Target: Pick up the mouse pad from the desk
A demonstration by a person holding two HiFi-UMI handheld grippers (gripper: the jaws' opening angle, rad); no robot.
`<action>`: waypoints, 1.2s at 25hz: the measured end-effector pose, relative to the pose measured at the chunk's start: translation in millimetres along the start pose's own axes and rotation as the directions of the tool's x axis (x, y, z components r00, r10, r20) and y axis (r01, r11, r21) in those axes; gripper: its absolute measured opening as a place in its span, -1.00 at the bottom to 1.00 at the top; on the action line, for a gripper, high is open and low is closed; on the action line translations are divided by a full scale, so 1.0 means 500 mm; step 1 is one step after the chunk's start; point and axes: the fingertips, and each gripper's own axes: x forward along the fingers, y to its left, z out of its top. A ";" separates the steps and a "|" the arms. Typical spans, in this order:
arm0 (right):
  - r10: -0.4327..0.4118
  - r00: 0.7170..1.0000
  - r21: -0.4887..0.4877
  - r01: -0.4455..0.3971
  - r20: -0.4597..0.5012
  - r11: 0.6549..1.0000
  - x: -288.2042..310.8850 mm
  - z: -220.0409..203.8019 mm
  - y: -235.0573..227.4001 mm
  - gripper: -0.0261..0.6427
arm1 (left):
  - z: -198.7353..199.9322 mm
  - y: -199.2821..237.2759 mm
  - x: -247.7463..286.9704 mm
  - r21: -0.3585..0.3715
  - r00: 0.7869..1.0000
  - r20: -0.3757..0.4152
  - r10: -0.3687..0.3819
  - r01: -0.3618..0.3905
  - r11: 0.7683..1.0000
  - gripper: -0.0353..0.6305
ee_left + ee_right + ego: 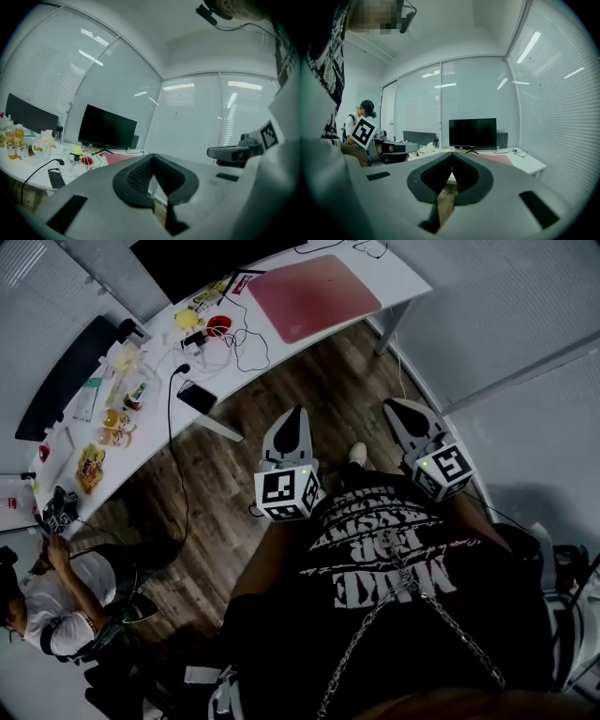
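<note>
The monitor [184, 261] is cut off by the head view's top edge; a seated person [58, 607] is cropped at its left edge; the small items [120, 409] on the worktop [398, 279] are too small to name; in the left gripper view the mouse pad [118, 158] is only a pink sliver, the rest hidden behind the left gripper [152, 157]; the right gripper [452, 154] likewise covers part of it.

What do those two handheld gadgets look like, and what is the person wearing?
Both the left tongs and right tongs are pale grey wedges tapering to black padded tips. Each carries a white cube printed with black square markers and a small green light. The person wears a black shirt with white lettering and a metal chain.
</note>
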 end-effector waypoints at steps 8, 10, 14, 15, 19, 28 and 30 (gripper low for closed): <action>0.005 1.000 0.088 -0.002 -0.030 0.996 0.048 -0.042 -0.076 -0.92 | -0.052 0.006 0.065 0.005 0.994 -0.107 0.028 -0.028 1.000 -0.87; 0.008 0.999 0.107 -0.003 -0.046 0.994 0.057 -0.065 -0.098 -0.92 | -0.074 0.000 0.090 0.003 0.989 -0.144 0.023 -0.023 1.000 -0.87; -0.008 0.998 0.117 0.014 -0.055 0.993 0.074 -0.074 -0.154 -0.92 | -0.073 0.002 0.146 0.001 0.987 -0.155 0.032 -0.032 0.999 -0.87; -0.016 0.999 0.117 0.022 -0.051 0.993 0.079 -0.069 -0.172 -0.92 | -0.068 0.006 0.162 0.001 0.988 -0.148 0.040 -0.040 0.999 -0.87; -0.039 0.999 0.125 0.043 -0.033 0.991 0.099 -0.052 -0.243 -0.92 | -0.057 0.007 0.227 0.009 0.989 -0.135 0.054 -0.054 0.999 -0.87; 0.010 1.000 0.088 -0.010 0.005 0.996 0.154 0.002 -0.372 -0.92 | -0.005 -0.026 0.386 0.046 0.994 -0.090 0.059 -0.055 0.997 -0.87; 0.033 0.999 0.090 -0.034 0.011 0.995 0.166 0.012 -0.395 -0.92 | 0.004 -0.026 0.416 0.033 0.994 -0.079 0.072 -0.070 0.997 -0.87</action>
